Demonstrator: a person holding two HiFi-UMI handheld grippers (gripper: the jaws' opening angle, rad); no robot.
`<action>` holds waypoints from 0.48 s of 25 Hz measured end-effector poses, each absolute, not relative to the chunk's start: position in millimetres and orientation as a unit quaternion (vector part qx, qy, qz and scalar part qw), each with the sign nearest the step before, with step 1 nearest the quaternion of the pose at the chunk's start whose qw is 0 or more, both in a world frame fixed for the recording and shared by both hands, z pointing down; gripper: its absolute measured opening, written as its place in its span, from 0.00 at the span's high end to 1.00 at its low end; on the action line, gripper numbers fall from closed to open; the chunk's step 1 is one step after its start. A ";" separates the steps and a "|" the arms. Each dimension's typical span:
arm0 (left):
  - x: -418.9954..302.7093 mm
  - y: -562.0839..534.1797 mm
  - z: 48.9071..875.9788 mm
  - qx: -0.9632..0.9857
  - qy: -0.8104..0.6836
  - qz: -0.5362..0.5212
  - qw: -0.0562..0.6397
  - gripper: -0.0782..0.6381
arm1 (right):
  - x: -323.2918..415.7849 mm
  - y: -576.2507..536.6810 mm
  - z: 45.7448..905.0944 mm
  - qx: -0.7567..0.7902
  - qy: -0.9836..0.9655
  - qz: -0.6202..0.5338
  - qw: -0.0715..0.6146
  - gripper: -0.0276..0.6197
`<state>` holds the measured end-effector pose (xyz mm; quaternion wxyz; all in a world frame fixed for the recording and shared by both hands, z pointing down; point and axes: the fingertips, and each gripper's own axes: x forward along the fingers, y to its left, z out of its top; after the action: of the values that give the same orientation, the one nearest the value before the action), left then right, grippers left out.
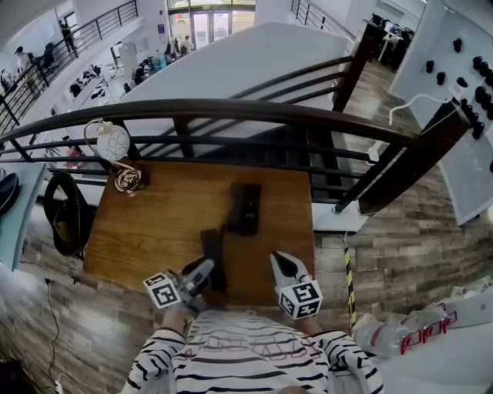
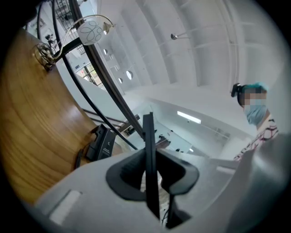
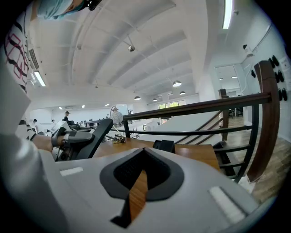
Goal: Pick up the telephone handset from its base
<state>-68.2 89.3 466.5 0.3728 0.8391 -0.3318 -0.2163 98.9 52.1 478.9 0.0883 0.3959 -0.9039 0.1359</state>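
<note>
Handset (image 1: 212,243) sits clamped in the left gripper (image 1: 204,272), apart from its base (image 1: 245,208).

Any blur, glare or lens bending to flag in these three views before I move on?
Head view: evenly lit, sharp, but the railing bows from the wide lens. Left gripper view: rolled sideways, handset slightly soft near the lens, ceiling washed out. Right gripper view: table sharp, mild glare off the light strip.
</note>
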 end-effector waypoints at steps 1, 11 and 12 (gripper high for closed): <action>-67.3 90.1 466.4 0.838 -0.333 -0.217 0.373 0.79 | 100.3 52.6 479.2 0.396 -0.904 0.135 0.090 0.96; -61.2 92.9 468.1 0.837 -0.337 -0.216 0.374 0.79 | 104.9 52.3 481.3 0.393 -0.905 0.134 0.093 0.96; -60.8 92.6 468.2 0.836 -0.337 -0.216 0.374 0.79 | 104.8 51.9 481.4 0.392 -0.905 0.133 0.093 0.96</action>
<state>-60.8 92.6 468.2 0.3741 0.8365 -0.3371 -0.2162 104.8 51.9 481.4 0.0931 0.3922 -0.9054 0.1333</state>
